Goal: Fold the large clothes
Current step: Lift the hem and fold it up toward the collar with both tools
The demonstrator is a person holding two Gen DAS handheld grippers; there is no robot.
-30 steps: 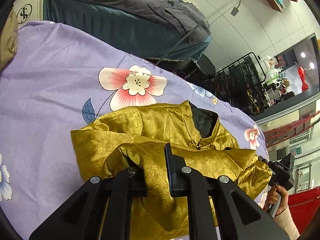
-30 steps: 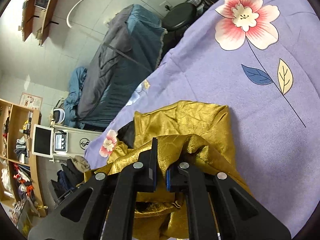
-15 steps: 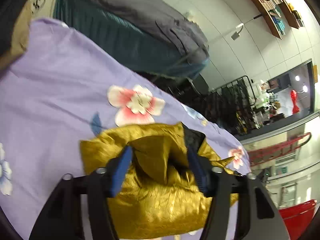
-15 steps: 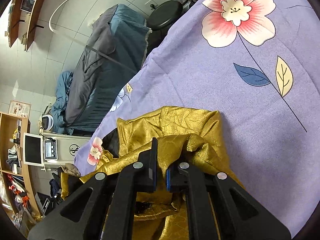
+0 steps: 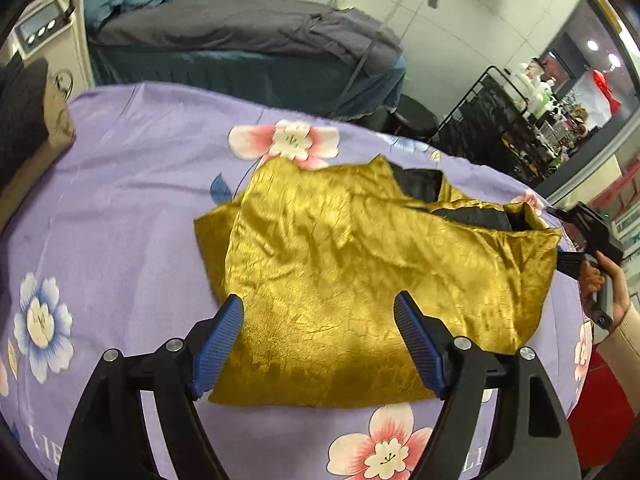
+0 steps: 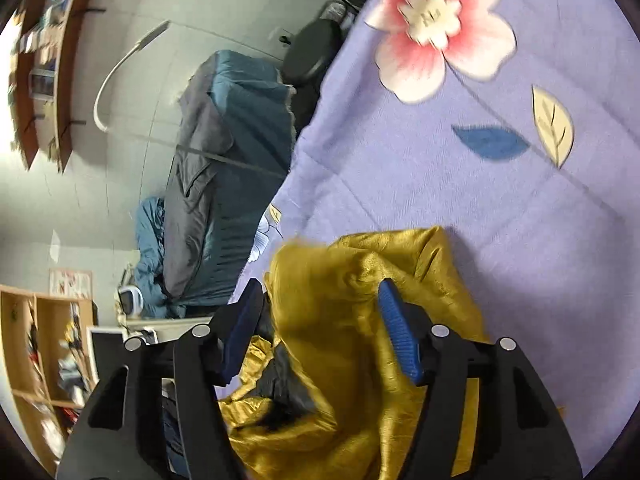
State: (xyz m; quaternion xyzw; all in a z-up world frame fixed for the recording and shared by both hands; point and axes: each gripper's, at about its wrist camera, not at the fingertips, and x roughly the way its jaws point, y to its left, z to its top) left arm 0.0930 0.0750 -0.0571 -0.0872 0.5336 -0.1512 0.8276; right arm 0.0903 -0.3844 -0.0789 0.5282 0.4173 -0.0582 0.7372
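On the lilac flowered bedsheet (image 5: 132, 184) the gold garment (image 5: 360, 276) now lies folded over on itself, dark lining showing at the collar. A second ago we had both tongs clenched on it; now our left tongs (image 5: 318, 346) and right tongs (image 6: 320, 330) gape wide, released. We judge this fold laid, with smoothing or another fold to come.

Shiny gold garment (image 5: 360, 272) with crinkled texture and black lining (image 5: 420, 184). Lilac sheet (image 5: 132, 184) printed with pink-and-white flowers, blue and cream leaves. Black hand-held gripper (image 5: 318, 342) with blue ribbed pads (image 5: 218, 342). Grey cover (image 5: 240, 28) over teal bed.
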